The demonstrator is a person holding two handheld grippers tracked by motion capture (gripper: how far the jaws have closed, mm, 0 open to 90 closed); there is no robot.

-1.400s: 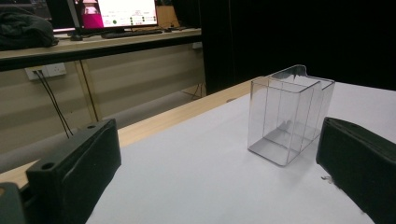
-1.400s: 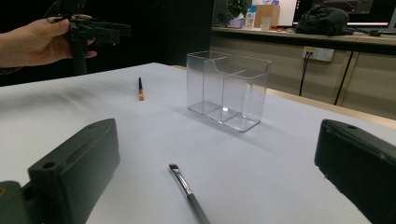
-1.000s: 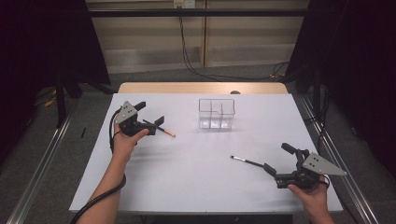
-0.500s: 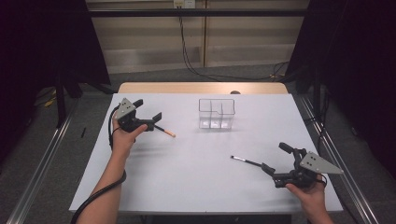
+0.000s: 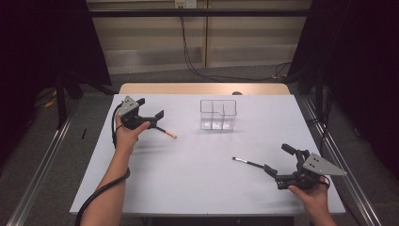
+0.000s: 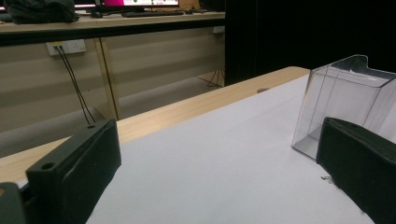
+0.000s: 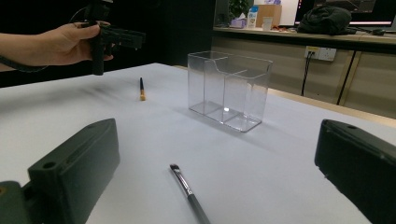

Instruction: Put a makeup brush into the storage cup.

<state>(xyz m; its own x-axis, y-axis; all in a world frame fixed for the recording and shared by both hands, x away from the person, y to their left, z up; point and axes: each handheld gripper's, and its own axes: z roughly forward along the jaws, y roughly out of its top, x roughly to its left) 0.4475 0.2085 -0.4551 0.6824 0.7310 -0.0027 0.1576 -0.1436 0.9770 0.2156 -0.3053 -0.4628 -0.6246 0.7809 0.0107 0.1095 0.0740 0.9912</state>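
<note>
Brushes lie loose: orange-tipped brush (image 5: pixel 165 132) beside left gripper (image 5: pixel 151 117), black brush (image 5: pixel 248 163) before right gripper (image 5: pixel 278 162); both jaws spread, empty.

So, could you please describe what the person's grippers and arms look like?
Both the left gripper and the right gripper are black, each with two blocky black jaws and a grey three-cornered plate on top. A black cable trails from the left one along the forearm. The forearms are bare, with no sleeves in sight.
</note>
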